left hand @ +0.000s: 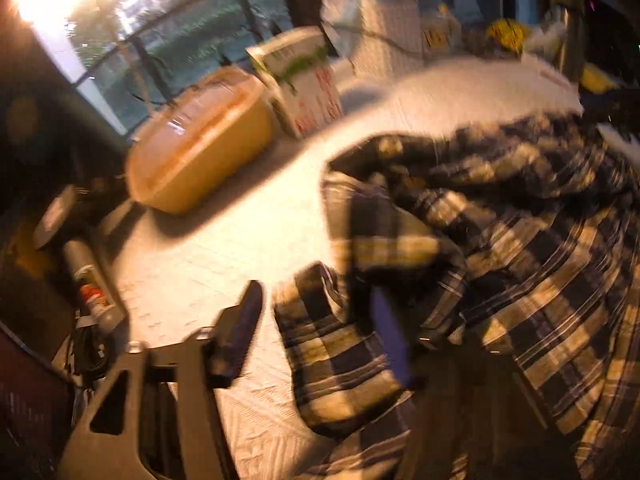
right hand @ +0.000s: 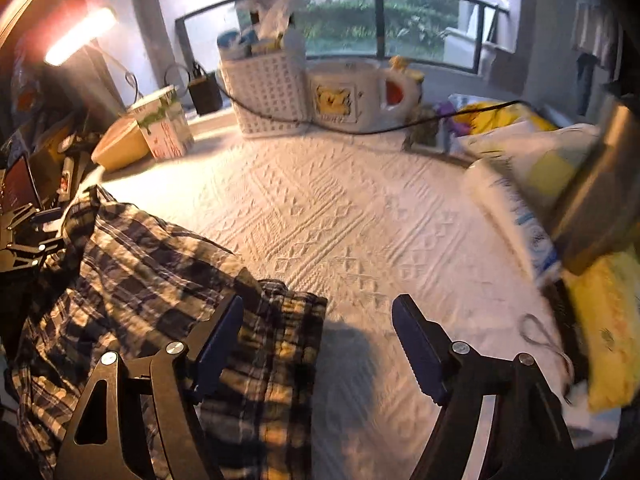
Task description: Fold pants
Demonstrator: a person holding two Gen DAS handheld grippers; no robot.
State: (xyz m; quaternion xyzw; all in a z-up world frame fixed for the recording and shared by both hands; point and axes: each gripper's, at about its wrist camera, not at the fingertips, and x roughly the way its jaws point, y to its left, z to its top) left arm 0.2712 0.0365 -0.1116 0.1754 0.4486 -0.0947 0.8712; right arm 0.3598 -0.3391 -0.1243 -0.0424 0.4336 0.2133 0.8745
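A white bedspread [right hand: 340,216] with a raised woven pattern fills the middle of the right wrist view, and it shows again as a pale band across the centre of the left wrist view. The plaid pants [right hand: 132,276] lie crumpled on it, taking the lower left of the right wrist view and the whole right half of the left wrist view [left hand: 500,240]. Along the top of the right view stand a white lattice basket [right hand: 266,94], a white mug [right hand: 352,92] with a yellow cartoon figure, and at the upper left a small printed box [right hand: 166,128] beside a tan tub [right hand: 120,146]. A white bag with blue print [right hand: 512,208] lies at the right edge.

The right gripper [right hand: 318,340] sits at the bottom of its view with its jaws spread wide. Its left finger lies over the edge of the pants, the right finger stands over bare bedspread, and a corner of the cloth reaches into the gap without being pinched.

The left gripper [left hand: 320,332] is at the bottom of its blurred view. One finger stands clear over the bedspread to the left of the cloth; the other is sunk among the folds. A fold of the pants lies between them, but whether the jaws press on it I cannot tell
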